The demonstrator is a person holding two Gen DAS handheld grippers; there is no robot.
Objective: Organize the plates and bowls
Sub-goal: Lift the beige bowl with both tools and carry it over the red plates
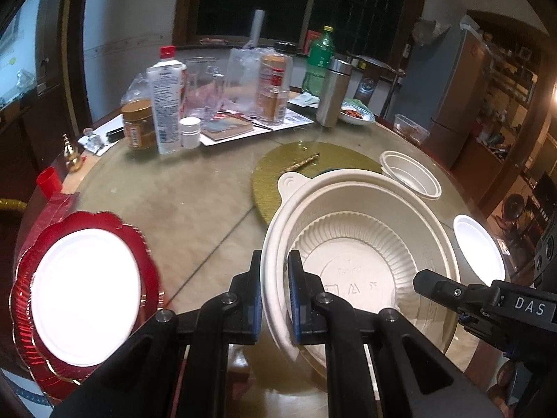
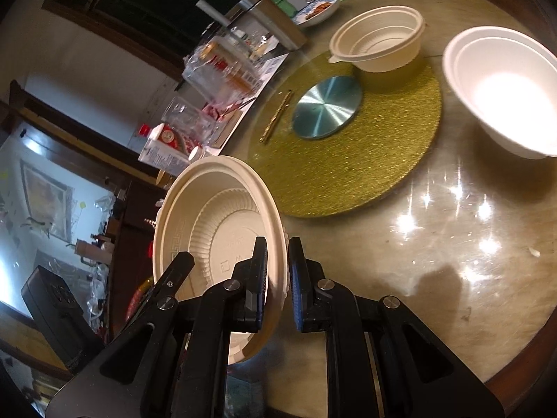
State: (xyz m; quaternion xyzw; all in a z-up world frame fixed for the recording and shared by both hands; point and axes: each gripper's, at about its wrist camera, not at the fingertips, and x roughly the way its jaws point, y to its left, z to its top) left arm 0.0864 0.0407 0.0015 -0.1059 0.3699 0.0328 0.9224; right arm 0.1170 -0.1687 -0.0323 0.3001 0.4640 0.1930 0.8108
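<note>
A large cream bowl is held above the table, gripped from two sides. My left gripper is shut on its near left rim. My right gripper is shut on its opposite rim; the bowl stands tilted in the right wrist view, and my right gripper's finger shows at the bowl's right edge in the left wrist view. A smaller cream bowl sits at the far edge of the gold mat. A white bowl stands right of the mat. A white plate lies on a red plate at the left.
Bottles, jars and a glass pitcher crowd the far side of the round table. A steel flask and a dish of food stand behind the mat. A blue metal disc and a gold pen lie on the mat.
</note>
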